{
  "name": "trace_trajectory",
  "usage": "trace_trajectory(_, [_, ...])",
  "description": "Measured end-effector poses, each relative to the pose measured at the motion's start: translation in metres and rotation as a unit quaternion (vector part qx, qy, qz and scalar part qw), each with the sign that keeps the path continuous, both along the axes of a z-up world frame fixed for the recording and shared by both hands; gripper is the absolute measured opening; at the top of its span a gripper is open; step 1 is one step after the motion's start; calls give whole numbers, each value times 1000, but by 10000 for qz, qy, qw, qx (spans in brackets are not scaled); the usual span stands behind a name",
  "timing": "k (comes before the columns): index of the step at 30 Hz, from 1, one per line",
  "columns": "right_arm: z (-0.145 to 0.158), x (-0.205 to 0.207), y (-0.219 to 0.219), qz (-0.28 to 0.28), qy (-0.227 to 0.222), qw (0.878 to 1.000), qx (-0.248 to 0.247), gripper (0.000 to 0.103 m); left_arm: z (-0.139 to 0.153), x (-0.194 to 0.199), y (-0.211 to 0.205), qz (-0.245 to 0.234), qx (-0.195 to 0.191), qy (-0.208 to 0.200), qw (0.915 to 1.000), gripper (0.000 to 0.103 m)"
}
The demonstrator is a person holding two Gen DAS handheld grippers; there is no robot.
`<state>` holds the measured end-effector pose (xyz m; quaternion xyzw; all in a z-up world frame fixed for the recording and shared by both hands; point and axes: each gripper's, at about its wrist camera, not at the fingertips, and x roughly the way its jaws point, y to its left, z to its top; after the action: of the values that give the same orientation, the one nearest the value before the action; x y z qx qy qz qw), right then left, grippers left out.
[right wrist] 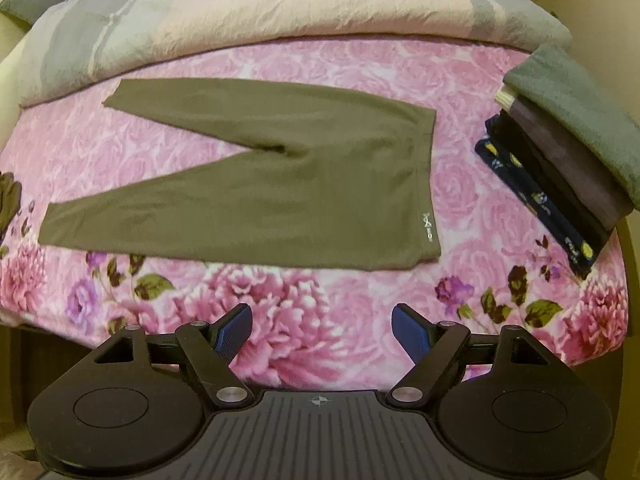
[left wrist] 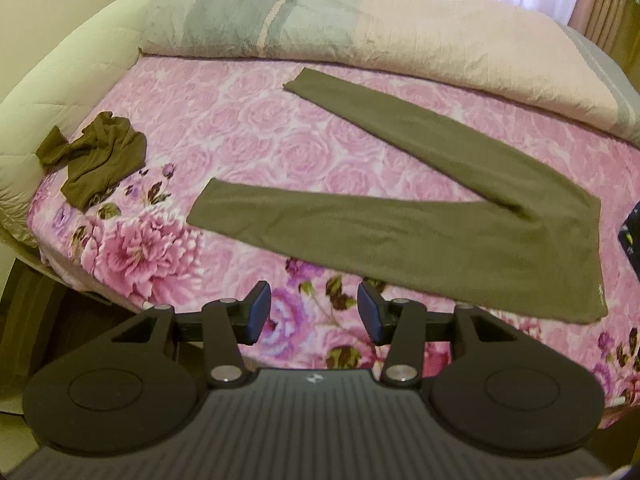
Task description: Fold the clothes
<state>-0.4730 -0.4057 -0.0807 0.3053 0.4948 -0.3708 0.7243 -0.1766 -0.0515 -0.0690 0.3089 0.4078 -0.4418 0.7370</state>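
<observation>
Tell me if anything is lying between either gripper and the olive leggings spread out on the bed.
Nothing visible is in the way. Between the open left gripper and the olive leggings there is only bare floral bedspread, and the same goes for the open right gripper. The crumpled olive garment and the folded stack sit off to the sides.

The floral bedspread (right wrist: 312, 64) carries flat olive leggings (right wrist: 280, 184), a crumpled garment (left wrist: 100, 156), folded stack (right wrist: 560, 152) and duvet (right wrist: 280, 4).

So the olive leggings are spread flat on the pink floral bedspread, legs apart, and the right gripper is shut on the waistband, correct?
Not quite. The leggings lie flat, legs apart, but the right gripper is open and holds nothing; it hovers short of the waistband, as the right wrist view shows.
</observation>
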Motion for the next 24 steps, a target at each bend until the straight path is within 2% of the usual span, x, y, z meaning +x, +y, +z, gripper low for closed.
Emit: trace_trajectory(24, [1,-24,25,123,-55,9999,-43,80,6,-32,25,-206,-109,-89,9997,46])
